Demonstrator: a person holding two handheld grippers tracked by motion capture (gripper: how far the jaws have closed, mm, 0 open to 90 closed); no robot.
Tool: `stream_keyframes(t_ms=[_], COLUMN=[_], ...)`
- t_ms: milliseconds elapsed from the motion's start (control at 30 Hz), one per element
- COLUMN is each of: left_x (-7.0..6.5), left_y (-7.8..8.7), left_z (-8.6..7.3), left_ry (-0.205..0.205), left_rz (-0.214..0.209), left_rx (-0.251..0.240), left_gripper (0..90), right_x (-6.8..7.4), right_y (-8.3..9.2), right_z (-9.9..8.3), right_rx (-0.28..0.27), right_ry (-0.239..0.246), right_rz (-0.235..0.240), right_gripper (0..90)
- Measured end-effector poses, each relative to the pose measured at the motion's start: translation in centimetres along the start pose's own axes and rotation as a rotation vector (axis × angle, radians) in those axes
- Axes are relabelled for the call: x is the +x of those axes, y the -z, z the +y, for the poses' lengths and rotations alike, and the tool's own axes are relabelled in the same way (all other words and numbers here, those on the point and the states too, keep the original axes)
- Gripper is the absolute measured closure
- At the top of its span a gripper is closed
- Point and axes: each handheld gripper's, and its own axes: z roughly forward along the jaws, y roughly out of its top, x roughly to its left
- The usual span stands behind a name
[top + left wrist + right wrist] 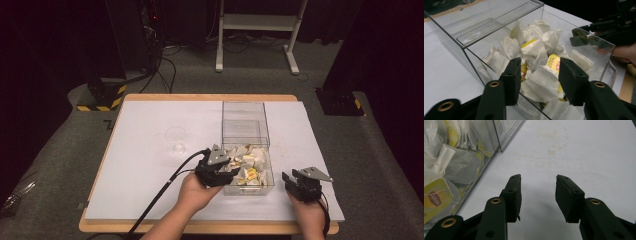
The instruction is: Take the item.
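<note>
Two black grippers work at a white table (150, 150). Nearest, the right gripper (538, 195) rests on bare tabletop, jaws parted and empty. Beside it, the left gripper (539, 80) reaches into a clear plastic box (469, 42), its jaws about a white tea-bag packet (541, 83) — whether the pads press it cannot be told. One yellow packet (435, 198) reads "Lipton".

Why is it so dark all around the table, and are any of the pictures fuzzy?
In the high view, light falls on the white table while the room behind stays almost black. In the left gripper view, the clear box shows pale reflections and the tea bags look soft. In the right gripper view, the table is bright and slightly washed out.
</note>
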Motion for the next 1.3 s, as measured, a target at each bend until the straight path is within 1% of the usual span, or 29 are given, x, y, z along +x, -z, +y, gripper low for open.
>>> stream_keyframes(t_ms=[67,133,233,267,300,333,367,500,533,600,633,667,700,733,767,800,833,867,967,1133,1233,1267,1300], left_x=[0.0,-0.1,-0.2,-0.2,-0.1,-0.1,-0.1,-0.1,-0.1,-0.1,-0.2,-0.3,-0.4,-0.4,-0.6,-0.6,-0.7,-0.9,-1.0,-1.1,-1.1,-1.2,-1.1], left_y=[-0.1,-0.3,-0.7,-0.9,-1.0,-1.2,-1.2,-1.6,-1.7,-1.7,-1.8,-1.8,-1.8,-2.0,-2.2,-2.2,-2.3,-2.4,-2.6,-2.9,-3.1,-3.1,-3.1], left_z=[0.1,0.2,0.5,0.5,0.6,0.6,0.6,0.5,0.5,0.6,0.7,0.7,0.8,0.9,1.0,1.0,1.0,1.0,0.9,0.7,0.6,0.5,0.5], left_ry=[0.002,-0.005,-0.004,-0.009,-0.005,-0.001,-0.001,0.0,0.004,0.005,0.005,-0.003,-0.009,-0.009,-0.022,-0.022,-0.032,-0.051,-0.055,-0.065,-0.048,-0.054,-0.058], left_rz=[0.005,0.013,0.023,0.03,0.029,0.027,0.027,0.032,0.031,0.03,0.036,0.045,0.047,0.043,0.048,0.048,0.051,0.054,0.051,0.038,0.022,0.026,0.03], left_rx=[0.003,0.013,0.034,0.042,0.048,0.062,0.062,0.094,0.095,0.095,0.091,0.091,0.094,0.099,0.112,0.112,0.119,0.135,0.141,0.164,0.179,0.176,0.174], left_gripper=[56.2,60.9,63.6,63.6,64.9,68.4,69.0,68.6,68.0,62.6,62.6,56.6,56.6,54.0,52.1,51.5,51.5,51.4,52.1,58.4,59.7,61.8,61.8], right_x=[0.0,0.0,0.0,0.0,0.0,0.0,-0.1,-0.1,-0.1,-0.1,-0.1,-0.1,-0.1,-0.1,-0.1,-0.1,-0.1,-0.1,-0.1,-0.2,-0.2,-0.2,-0.2], right_y=[0.0,0.0,0.0,0.0,0.0,0.0,0.0,0.0,0.0,0.0,0.0,0.0,0.0,0.0,0.0,0.0,0.0,0.0,0.0,0.0,0.0,0.0,0.0], right_z=[0.0,0.0,0.0,0.0,0.0,0.0,0.0,0.0,0.0,0.0,0.0,0.0,0.0,0.0,0.0,0.0,0.0,0.0,0.0,0.0,0.0,0.0,0.0], right_rx=[-0.001,-0.001,-0.001,-0.001,-0.002,-0.003,-0.003,-0.003,-0.004,-0.004,-0.004,-0.005,-0.005,-0.006,-0.006,-0.006,-0.006,-0.005,-0.009,-0.008,-0.008,-0.011,-0.011], right_ry=[-0.001,-0.001,-0.001,-0.001,0.0,-0.001,-0.001,-0.002,-0.002,-0.004,-0.006,-0.005,-0.005,-0.006,-0.006,-0.006,-0.006,-0.009,-0.007,-0.008,-0.008,-0.008,-0.008], right_rz=[-0.001,0.001,0.001,0.001,0.001,0.002,0.002,0.004,0.004,0.005,0.005,0.006,0.006,0.006,0.007,0.007,0.007,0.007,0.007,0.01,0.011,0.011,0.011], right_gripper=[56.1,56.1,56.1,56.1,56.1,56.1,56.1,56.1,56.1,56.1,56.1,56.1,56.1,56.1,56.1,56.1,56.1,56.1,56.0,56.0,56.0,56.0,56.0])
